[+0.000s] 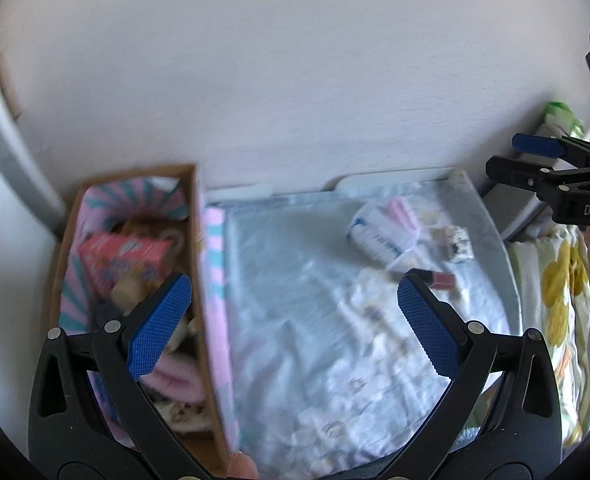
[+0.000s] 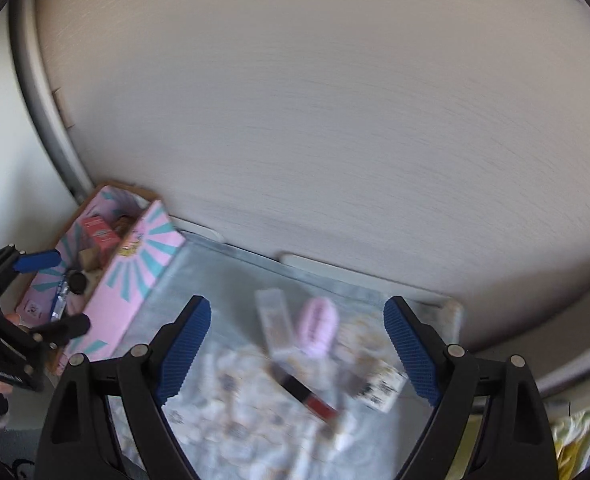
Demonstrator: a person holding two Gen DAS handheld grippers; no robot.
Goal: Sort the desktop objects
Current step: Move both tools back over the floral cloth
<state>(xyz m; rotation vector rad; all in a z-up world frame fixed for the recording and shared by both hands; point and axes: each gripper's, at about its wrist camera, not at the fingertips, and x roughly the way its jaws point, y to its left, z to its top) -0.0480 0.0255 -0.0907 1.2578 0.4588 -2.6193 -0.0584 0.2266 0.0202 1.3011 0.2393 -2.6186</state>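
A pink and teal cardboard box (image 1: 211, 264) stands at the left of the cloth-covered desk (image 1: 295, 300) and holds a pink packet (image 1: 127, 260) and other small items. My left gripper (image 1: 291, 320) is open and empty, with its left finger over the box. On the cloth lie a clear packet with a pink item (image 1: 383, 228), a small white printed box (image 1: 461, 244) and a dark red lip tube (image 1: 439, 278). My right gripper (image 2: 295, 352) is open and empty above the lip tube (image 2: 307, 394), the pink item (image 2: 319, 326) and the white box (image 2: 381, 390).
A pale wall (image 1: 295, 80) rises directly behind the desk. A flowered yellow cloth (image 1: 559, 292) and a green and white packet (image 1: 561, 118) lie to the right. The box (image 2: 135, 280) sits in the back left corner against a grey frame (image 2: 47, 120).
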